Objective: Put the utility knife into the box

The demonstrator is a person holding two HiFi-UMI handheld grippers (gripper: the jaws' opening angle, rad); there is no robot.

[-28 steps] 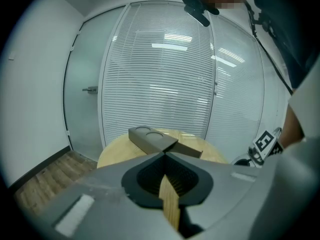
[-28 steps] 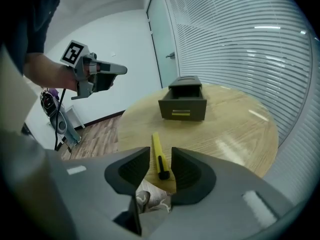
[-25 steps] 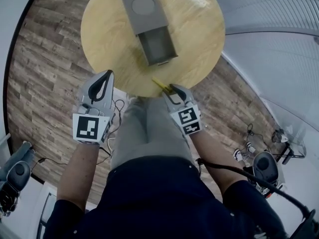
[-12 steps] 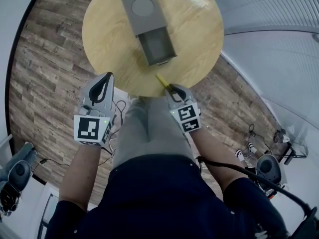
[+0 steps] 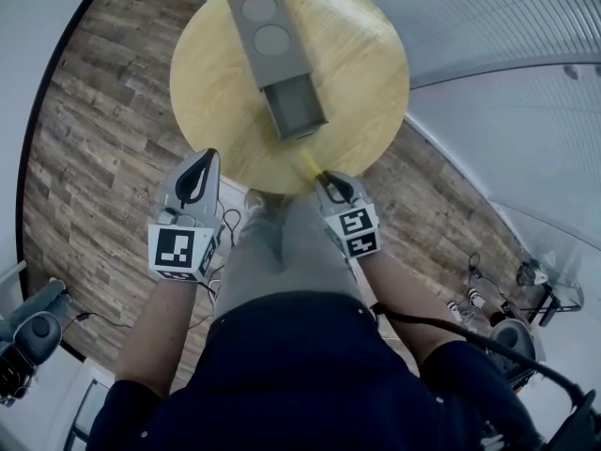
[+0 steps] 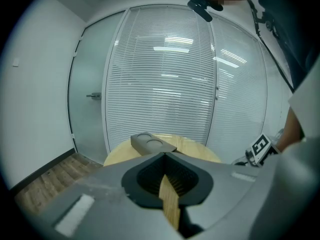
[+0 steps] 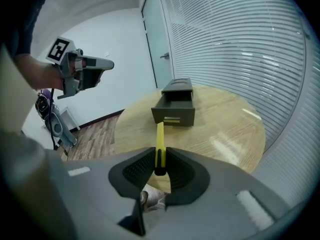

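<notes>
A grey box (image 5: 274,47) lies on the round wooden table (image 5: 211,78), its drawer (image 5: 296,108) pulled open toward me. My right gripper (image 5: 324,178) hovers at the table's near edge; its jaws have just been closing and are shut on the yellow utility knife (image 5: 308,164). In the right gripper view the knife (image 7: 159,136) sticks out between the pads toward the open drawer (image 7: 173,112). My left gripper (image 5: 208,154) hangs left of the table's edge, over the floor, shut with nothing held. The left gripper view shows the box (image 6: 150,143) beyond its closed tips.
My legs (image 5: 282,242) are below the table's near edge. Cables and equipment (image 5: 28,332) lie on the wooden floor at left and lower right. A glass wall with blinds (image 6: 165,84) stands behind the table.
The right gripper's jaws closed on the knife at the table's edge and lifted it a little. Both grippers have risen slightly.
</notes>
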